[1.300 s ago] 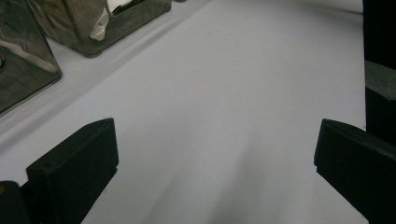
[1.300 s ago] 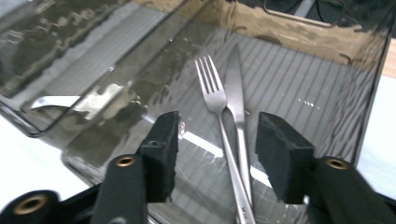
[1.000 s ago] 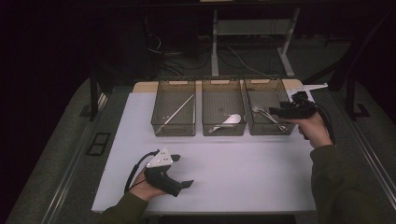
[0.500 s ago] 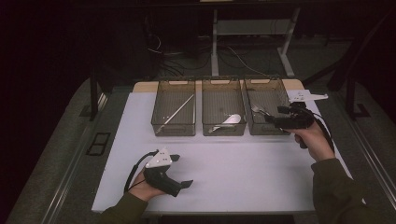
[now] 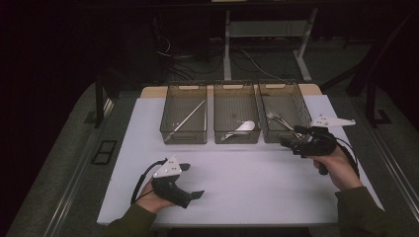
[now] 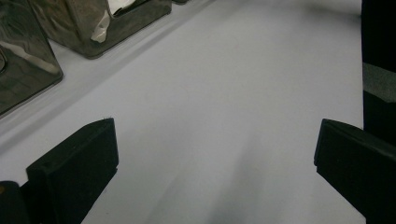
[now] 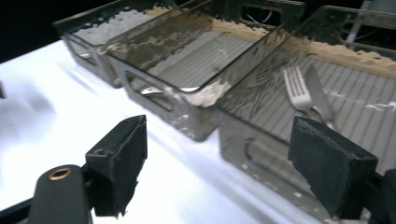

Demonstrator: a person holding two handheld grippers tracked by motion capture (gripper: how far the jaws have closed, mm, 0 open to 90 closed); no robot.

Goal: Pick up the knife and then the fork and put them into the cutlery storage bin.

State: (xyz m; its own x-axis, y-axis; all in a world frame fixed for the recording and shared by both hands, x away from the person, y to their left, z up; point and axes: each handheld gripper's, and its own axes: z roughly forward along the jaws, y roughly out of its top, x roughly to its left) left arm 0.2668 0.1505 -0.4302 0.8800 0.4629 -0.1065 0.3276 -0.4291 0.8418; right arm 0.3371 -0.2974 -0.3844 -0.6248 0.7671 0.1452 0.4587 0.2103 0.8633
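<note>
Smoked-plastic right bin (image 5: 296, 129) held the fork (image 7: 299, 95), just beyond the right gripper (image 5: 295, 140).
Its empty jaws had just been opening; the fork's long axis ran away from them; left gripper (image 5: 193, 188) gaped, farther off.

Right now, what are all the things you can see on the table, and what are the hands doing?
Bins: three, smoky see-through, side by side at the far edge of the table.
Stick: one, silvery, slanted in the left bin.
Spoon: one, white, in the middle bin.
Fork: one, silvery, in the right bin, with another silvery piece beside it that is hard to tell.
Table: one, white top, bare in front of the bins.
Left gripper: black, jaws open with nothing between them, resting near the front edge.
Right gripper: black, jaws just been opening with nothing between them, beside the right bin's front.
Hands: two, dark sleeves, one on each gripper.
</note>
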